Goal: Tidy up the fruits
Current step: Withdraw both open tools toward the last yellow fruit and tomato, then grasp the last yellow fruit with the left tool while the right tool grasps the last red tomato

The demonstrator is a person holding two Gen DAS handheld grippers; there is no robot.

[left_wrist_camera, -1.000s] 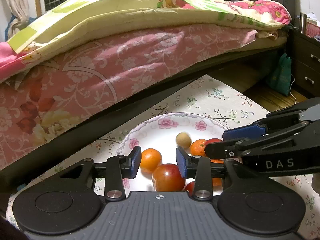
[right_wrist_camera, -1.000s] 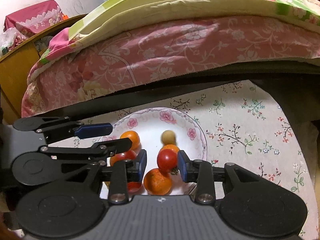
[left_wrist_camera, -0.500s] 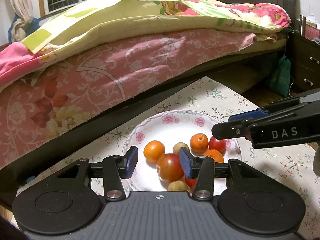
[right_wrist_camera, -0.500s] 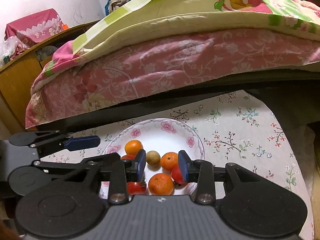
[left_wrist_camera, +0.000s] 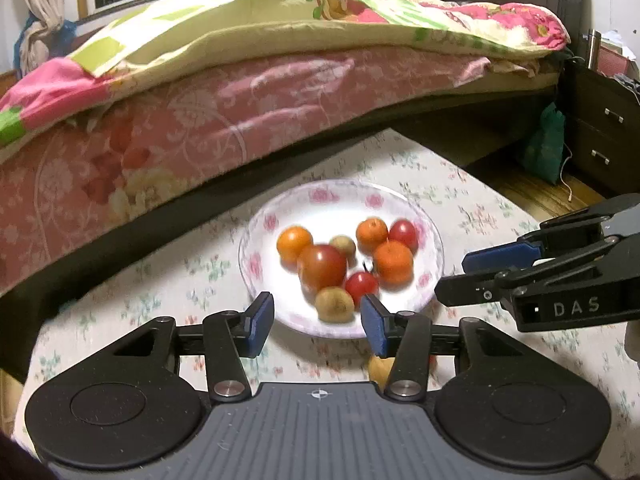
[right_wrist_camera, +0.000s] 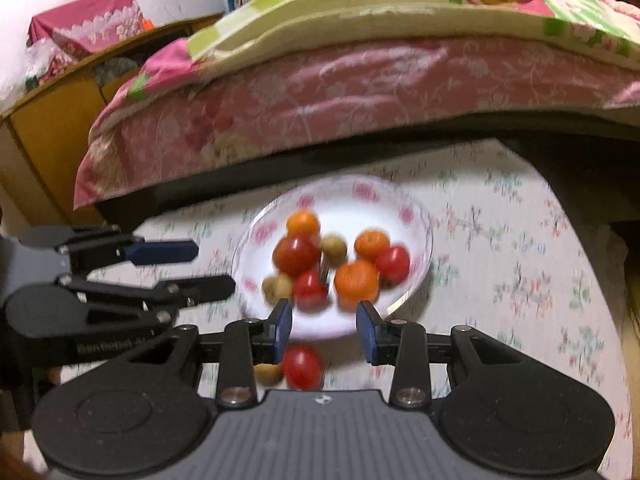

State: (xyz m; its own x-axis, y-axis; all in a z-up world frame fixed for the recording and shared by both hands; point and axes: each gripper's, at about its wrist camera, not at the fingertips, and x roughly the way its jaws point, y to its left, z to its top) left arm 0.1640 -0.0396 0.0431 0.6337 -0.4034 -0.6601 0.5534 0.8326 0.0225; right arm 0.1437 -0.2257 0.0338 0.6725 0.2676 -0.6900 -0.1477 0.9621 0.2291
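Note:
A white plate [left_wrist_camera: 256,264] with pink flowers sits on the floral cloth. It holds a large tomato [left_wrist_camera: 322,266], oranges [left_wrist_camera: 393,262], small tomatoes [left_wrist_camera: 361,286] and brown fruits [left_wrist_camera: 334,304]. My left gripper [left_wrist_camera: 316,320] hovers at the plate's near rim, its jaws opening with nothing between them. My right gripper [right_wrist_camera: 325,328] hangs over the same rim [right_wrist_camera: 424,240], its pads a little apart and empty. On the cloth below it lie a red tomato [right_wrist_camera: 302,366] and a brown fruit [right_wrist_camera: 268,374]. Each gripper shows in the other's view: right gripper [left_wrist_camera: 450,278], left gripper [right_wrist_camera: 216,268].
A bed [left_wrist_camera: 240,112] with a pink floral sheet and a quilt runs close behind the table. A dark drawer unit [left_wrist_camera: 600,128] and a green bag [left_wrist_camera: 546,140] stand at the right. A wooden cabinet [right_wrist_camera: 52,128] stands at the left in the right wrist view.
Both grippers have drawn back from the plate, so all of it now shows. The left jaws have widened. The tomato seen between the right pads a second ago is no longer there.

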